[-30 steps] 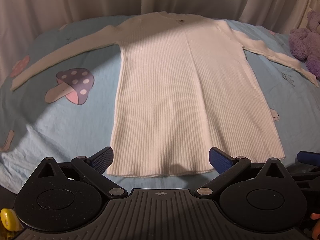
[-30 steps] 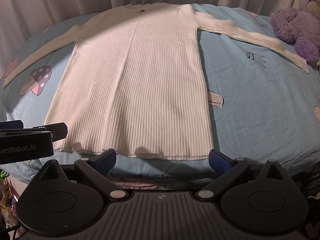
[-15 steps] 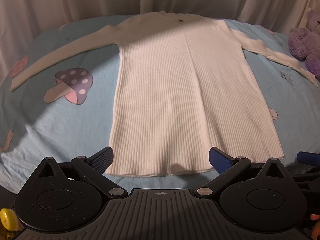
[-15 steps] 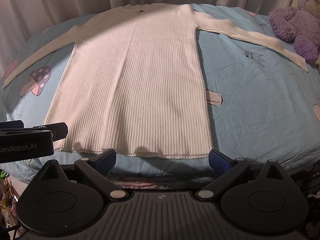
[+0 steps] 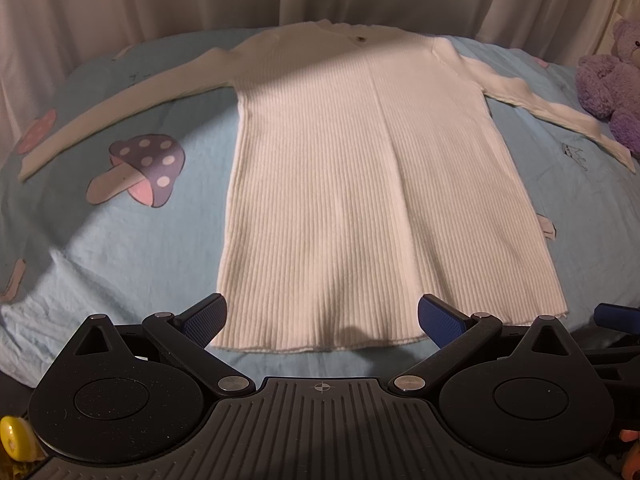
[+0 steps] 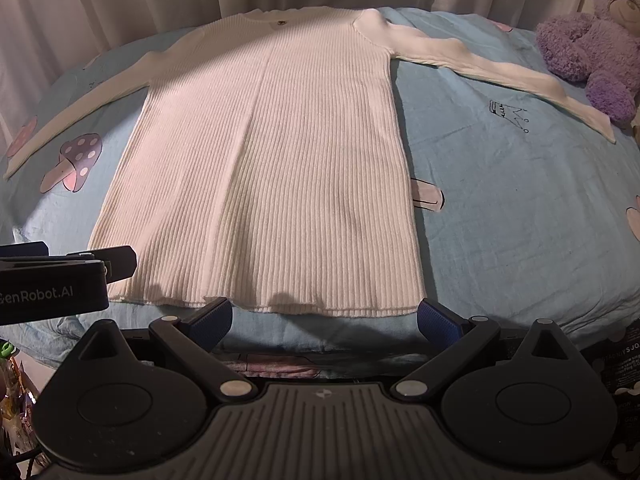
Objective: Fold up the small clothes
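1. Plainly, "enRobot.AI" reads on my left gripper, seen from the right wrist.
2. The white ribbed sweater lies flat on the blue mushroom-print sheet, sleeves spread wide.
3. Both my left jaws and my right gripper stand wide apart, empty, at the hem.
4. A fuzzy purple teddy bear sits beside the right cuff.

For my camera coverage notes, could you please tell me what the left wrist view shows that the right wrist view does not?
Only the left wrist view shows the yellow object at its lower left corner. Only the right shows the crown print whole and the left tongs from the side. Both share the white ribbed sweater lying flat, sleeves spread, the purple mushroom print and the purple teddy bear.
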The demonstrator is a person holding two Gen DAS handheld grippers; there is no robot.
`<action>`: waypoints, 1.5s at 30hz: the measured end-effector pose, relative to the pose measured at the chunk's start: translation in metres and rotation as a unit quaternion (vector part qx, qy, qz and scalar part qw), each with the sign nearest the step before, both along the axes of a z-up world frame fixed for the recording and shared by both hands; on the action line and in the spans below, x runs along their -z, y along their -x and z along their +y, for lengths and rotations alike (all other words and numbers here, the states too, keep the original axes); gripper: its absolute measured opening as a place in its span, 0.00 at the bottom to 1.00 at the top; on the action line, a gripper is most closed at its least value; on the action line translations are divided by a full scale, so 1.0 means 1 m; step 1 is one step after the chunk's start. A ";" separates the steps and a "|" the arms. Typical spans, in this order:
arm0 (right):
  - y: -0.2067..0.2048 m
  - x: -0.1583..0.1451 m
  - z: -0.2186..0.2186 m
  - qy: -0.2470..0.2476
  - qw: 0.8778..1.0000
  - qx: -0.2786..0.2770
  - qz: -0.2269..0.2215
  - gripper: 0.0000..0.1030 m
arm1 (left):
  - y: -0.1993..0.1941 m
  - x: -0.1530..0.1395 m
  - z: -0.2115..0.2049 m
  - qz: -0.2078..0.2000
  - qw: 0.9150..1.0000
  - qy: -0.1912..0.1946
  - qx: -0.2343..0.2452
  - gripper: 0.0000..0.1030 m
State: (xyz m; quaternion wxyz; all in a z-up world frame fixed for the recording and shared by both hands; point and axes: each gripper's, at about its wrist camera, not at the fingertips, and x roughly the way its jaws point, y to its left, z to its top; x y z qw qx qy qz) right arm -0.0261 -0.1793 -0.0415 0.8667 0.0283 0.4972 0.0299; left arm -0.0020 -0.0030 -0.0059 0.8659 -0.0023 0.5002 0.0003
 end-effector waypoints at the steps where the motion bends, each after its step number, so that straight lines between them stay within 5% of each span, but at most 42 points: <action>1: 0.000 0.000 0.000 0.000 1.000 0.000 0.000 0.96 | 0.000 0.000 0.000 0.000 1.000 0.000 0.000 1.00; 45: 0.001 0.000 -0.006 -0.032 0.999 -0.005 -0.005 0.96 | -0.007 0.003 0.001 0.016 1.000 0.007 0.003 1.00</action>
